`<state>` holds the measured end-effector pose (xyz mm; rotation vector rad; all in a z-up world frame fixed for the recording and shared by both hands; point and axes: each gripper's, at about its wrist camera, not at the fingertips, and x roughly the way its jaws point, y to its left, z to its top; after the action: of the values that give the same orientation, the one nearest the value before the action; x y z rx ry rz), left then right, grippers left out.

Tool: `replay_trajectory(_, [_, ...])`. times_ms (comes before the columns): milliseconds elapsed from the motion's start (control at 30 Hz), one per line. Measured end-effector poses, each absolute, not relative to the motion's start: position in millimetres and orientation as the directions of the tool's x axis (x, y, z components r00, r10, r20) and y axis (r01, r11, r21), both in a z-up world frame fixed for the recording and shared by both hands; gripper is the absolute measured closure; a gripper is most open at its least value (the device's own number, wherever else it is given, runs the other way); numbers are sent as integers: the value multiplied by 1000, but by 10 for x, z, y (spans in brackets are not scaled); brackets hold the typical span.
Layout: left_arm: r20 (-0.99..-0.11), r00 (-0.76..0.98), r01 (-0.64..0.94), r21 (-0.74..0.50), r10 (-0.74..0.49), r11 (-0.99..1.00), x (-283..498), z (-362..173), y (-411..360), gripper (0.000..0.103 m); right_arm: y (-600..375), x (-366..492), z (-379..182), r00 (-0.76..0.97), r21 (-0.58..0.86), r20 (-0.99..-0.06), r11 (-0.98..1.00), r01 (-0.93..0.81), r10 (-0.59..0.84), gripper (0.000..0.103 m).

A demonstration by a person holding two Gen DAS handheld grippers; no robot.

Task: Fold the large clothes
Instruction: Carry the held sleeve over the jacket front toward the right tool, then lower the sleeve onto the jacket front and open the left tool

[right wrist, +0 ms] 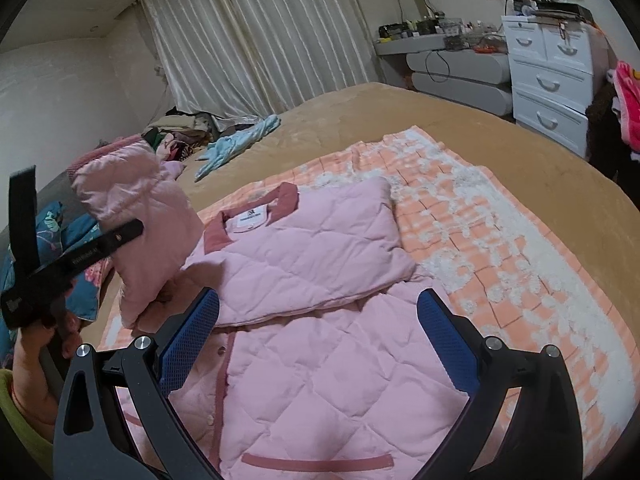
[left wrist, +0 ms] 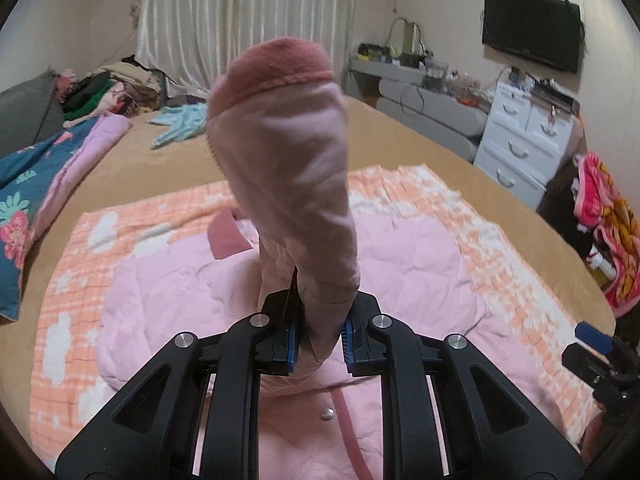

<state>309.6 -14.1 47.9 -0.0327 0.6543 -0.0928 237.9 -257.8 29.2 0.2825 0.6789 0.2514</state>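
Left wrist view: the left gripper [left wrist: 319, 340] pinches the pink jacket's sleeve [left wrist: 288, 152], lifted above the jacket [left wrist: 180, 280] on the checked blanket [left wrist: 500, 248].

Right wrist view: the right gripper [right wrist: 318, 344] hovers spread over the jacket's front, mid-bed [right wrist: 500, 120].

Both wrist views look forward, close over the bed [left wrist: 400, 128], sharing the pink jacket [right wrist: 320, 380].
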Motion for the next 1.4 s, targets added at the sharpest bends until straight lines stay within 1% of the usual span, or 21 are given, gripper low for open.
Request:
replay_trajectory(433, [-690,715,140,-18,-114,990,3287,-107,-517,93,-2781,2484,5,729,348,-618,934,-83,295,4])
replay_trajectory(533, [-703,701,162,-2,-117,987,3301,-203,-599,92,-2814,2502,-46,725,353,-623,933,-74,293,4])
replay_trajectory(633, [-717,687,181,15,-116,983,3300,-285,-676,87,-2837,2522,-98,721,349,-631,935,-66,287,4])
replay_trajectory(733, [-733,665,216,8,-141,976,3281,-353,-745,67,-2862,2531,-142,717,352,-637,934,-58,284,4])
replay_trajectory(767, [-739,655,230,-3,-157,973,3273,-376,-773,55,-2868,2540,-155,715,353,-639,934,-56,284,4])
replay_trajectory(800, [-749,642,246,-2,-164,969,3256,-408,-807,51,-2871,2548,-168,713,355,-641,933,-56,286,4])
replay_trajectory(833, [-756,635,261,16,-159,965,3231,-432,-843,50,-2874,2551,-173,712,355,-642,933,-54,285,4])
replay_trajectory(867, [-760,631,271,25,-158,962,3214,-444,-869,45,-2871,2554,-177,710,355,-643,933,-54,286,4])
replay_trajectory(900, [-766,621,295,28,-169,955,3172,-456,-895,37,-2868,2561,-184,708,355,-644,933,-58,289,4])
replay_trajectory(933, [-769,613,313,23,-183,949,3127,-456,-895,34,-2866,2569,-188,707,354,-646,934,-57,288,4])
replay_trajectory(1000, [-773,598,340,7,-211,940,3045,-440,-865,18,-2852,2593,-195,702,354,-650,933,-58,290,4])
replay_trajectory(1067, [-771,591,353,-20,-239,935,2975,-400,-781,13,-2817,2631,-187,695,361,-653,930,-66,302,4])
replay_trajectory(1133, [-763,604,337,-16,-229,941,2916,-335,-618,9,-2751,2664,-164,691,367,-649,927,-82,318,4])
replay_trajectory(1233, [-750,633,277,-15,-194,961,2905,-225,-286,9,-2565,2760,-174,655,365,-673,924,-110,344,4])
replay_trajectory(1333, [-737,666,187,11,-118,982,2938,-115,71,9,-2360,2864,-204,620,369,-692,919,-137,370,4])
replay_trajectory(1400, [-728,680,128,-3,-90,992,2960,-51,322,9,-2182,2957,-262,589,375,-704,912,-167,398,4])
